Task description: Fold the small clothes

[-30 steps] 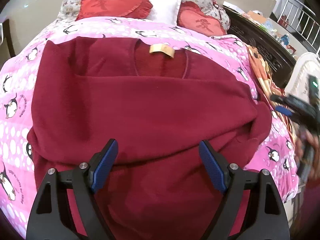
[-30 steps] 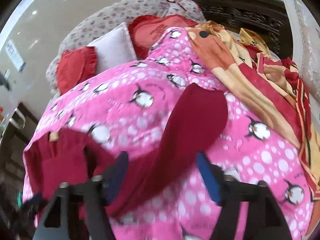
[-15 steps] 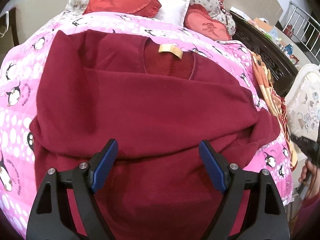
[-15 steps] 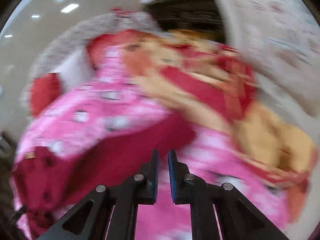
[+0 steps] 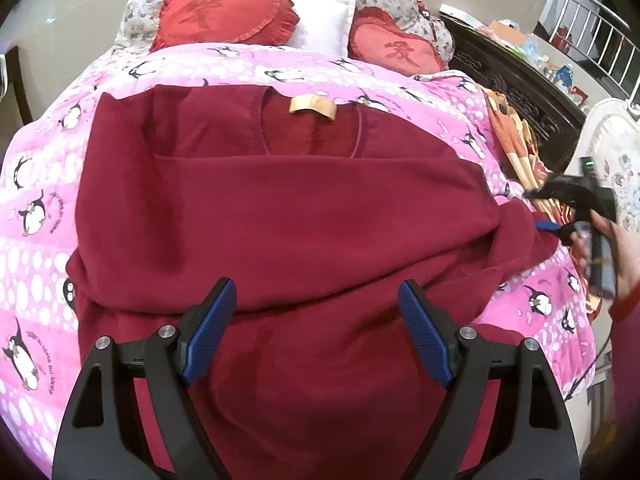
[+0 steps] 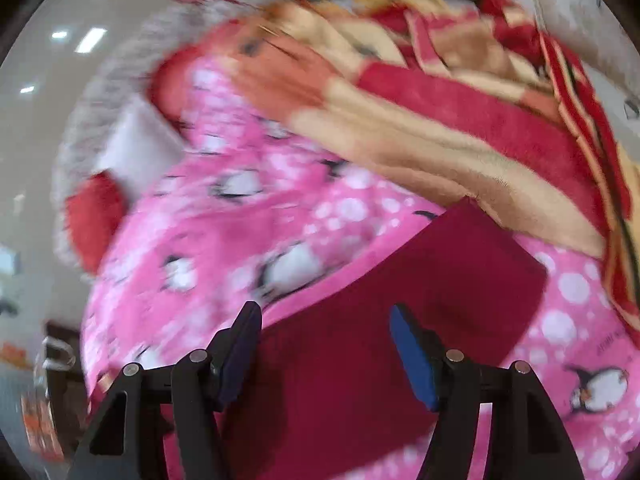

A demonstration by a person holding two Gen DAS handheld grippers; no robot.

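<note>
One maroon sweater point(image 5: 280, 216) lies spread on the bed's pink quilt point(image 5: 40, 208). Left gripper point(image 5: 316, 324) fingers spread above its hem; right gripper point(image 6: 326, 350) fingers, just opening, straddle its sleeve point(image 6: 440, 280), not pinching.

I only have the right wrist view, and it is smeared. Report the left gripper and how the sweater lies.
Observer: The left gripper hangs open over the sweater, above its lower body, gripping nothing.
Operator: Now the sleeves.
Observer: One sleeve looks folded across the chest, just below the tan neck label.
Operator: Place my right gripper.
Observer: The right gripper is at the sweater's right-hand edge, over the other sleeve. Its jaws have just been opening; the sleeve lies between them, unpinched.
</note>
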